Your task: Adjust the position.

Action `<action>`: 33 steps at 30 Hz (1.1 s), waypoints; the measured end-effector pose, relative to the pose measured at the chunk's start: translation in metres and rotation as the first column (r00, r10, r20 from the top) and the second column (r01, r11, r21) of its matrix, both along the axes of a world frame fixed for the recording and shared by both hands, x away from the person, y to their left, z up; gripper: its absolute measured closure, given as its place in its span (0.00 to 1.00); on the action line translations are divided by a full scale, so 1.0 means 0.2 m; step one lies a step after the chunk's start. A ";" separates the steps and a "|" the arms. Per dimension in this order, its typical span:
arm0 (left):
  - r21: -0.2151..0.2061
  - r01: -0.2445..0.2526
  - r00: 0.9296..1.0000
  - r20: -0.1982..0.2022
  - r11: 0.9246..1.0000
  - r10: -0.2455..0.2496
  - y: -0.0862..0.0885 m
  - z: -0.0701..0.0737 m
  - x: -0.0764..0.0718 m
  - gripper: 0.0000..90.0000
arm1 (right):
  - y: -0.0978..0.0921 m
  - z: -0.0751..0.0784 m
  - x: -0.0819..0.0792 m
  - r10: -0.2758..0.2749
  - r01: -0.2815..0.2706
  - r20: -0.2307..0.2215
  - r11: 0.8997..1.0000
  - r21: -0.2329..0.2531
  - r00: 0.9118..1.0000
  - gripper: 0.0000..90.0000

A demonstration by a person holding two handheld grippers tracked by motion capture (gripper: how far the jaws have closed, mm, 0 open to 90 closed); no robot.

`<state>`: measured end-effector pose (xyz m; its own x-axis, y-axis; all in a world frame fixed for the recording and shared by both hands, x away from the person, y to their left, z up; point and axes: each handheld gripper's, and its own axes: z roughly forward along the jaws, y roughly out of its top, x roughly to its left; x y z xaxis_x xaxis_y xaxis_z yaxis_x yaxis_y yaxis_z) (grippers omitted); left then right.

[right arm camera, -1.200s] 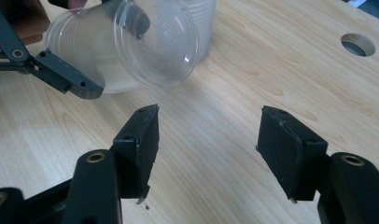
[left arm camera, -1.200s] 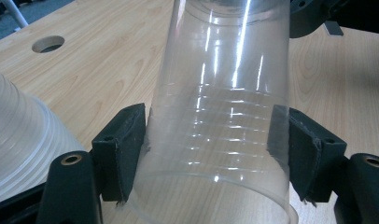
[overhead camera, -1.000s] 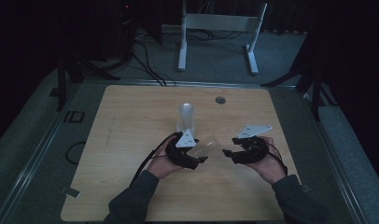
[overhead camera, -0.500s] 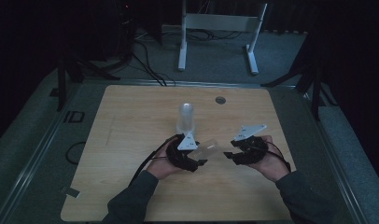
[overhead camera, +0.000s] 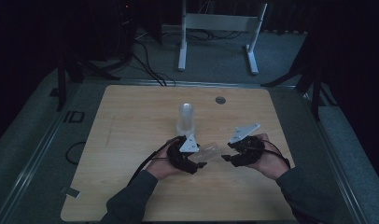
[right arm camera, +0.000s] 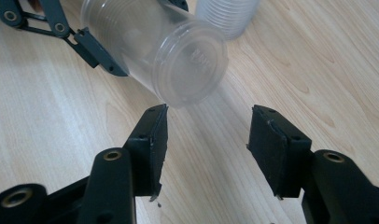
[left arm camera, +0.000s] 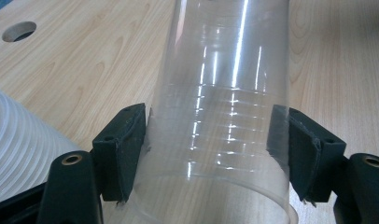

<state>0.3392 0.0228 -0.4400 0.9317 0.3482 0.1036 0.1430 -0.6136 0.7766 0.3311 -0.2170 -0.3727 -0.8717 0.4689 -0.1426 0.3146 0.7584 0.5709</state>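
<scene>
A clear plastic cup (overhead camera: pixel 211 152) lies on its side just above the wooden table (overhead camera: pixel 131 121), and my left gripper (overhead camera: pixel 200 159) is shut on it. In the left gripper view the cup's wall (left arm camera: pixel 220 93) fills the gap between the two black pads (left arm camera: pixel 124 140). The cup's base (right arm camera: pixel 190 63) points at my right gripper (right arm camera: pixel 208 135), which stands open a short way from it with nothing between its pads. In the high view the right gripper (overhead camera: pixel 230 157) sits just right of the cup. A stack of clear cups (overhead camera: pixel 185 119) stands upright behind the left hand.
A round hole (overhead camera: pixel 220 100) sits in the table near its far edge. A white frame stand (overhead camera: pixel 215 23) is on the floor beyond the table. Cables (overhead camera: pixel 145 161) trail from the grippers. The stack's ribbed side (left arm camera: pixel 19 140) is close beside the left jaw.
My right gripper has shifted a little left, closer to the cup's base. The left gripper keeps hold of the cup in nearly the same place.
</scene>
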 end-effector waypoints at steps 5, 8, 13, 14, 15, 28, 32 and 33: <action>0.042 0.006 1.000 0.017 0.999 -0.007 -0.01 -0.01 0.00 0.33 | 0.01 0.02 0.00 0.042 -0.042 -0.012 0.998 -0.037 0.999 0.50; 0.058 0.012 1.000 0.018 0.998 -0.013 -0.02 -0.02 0.00 0.32 | 0.01 0.02 0.00 0.048 -0.049 -0.014 0.998 -0.043 0.999 0.50; 0.069 0.025 1.000 0.018 0.997 -0.026 -0.02 -0.02 -0.01 0.33 | 0.02 0.02 0.01 0.079 -0.081 -0.026 0.993 -0.082 0.997 0.50; 0.075 0.029 0.999 0.020 0.997 -0.031 -0.03 -0.02 -0.01 0.33 | 0.03 0.02 0.01 0.085 -0.087 -0.028 0.992 -0.090 0.996 0.50; 0.081 0.034 0.999 0.020 0.996 -0.035 -0.03 -0.02 -0.01 0.33 | 0.03 0.02 0.01 0.094 -0.097 -0.035 0.990 -0.103 0.995 0.49; 0.114 0.066 0.998 0.015 0.991 -0.068 -0.04 -0.03 -0.03 0.32 | 0.08 0.00 0.01 0.147 -0.157 -0.072 0.973 -0.169 0.987 0.45; 0.124 0.071 0.997 0.018 0.990 -0.074 -0.04 -0.03 -0.03 0.32 | 0.08 0.00 0.01 0.158 -0.169 -0.074 0.969 -0.179 0.985 0.45; 0.125 0.070 0.997 0.017 0.990 -0.073 -0.04 -0.04 -0.03 0.32 | 0.09 0.00 0.01 0.161 -0.172 -0.076 0.968 -0.181 0.984 0.45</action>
<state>0.3332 0.0140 -0.4472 0.9508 0.2640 0.1619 0.0794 -0.7132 0.6964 0.3328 -0.1997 -0.3726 -0.9449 0.2865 -0.1584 0.2044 0.8941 0.3984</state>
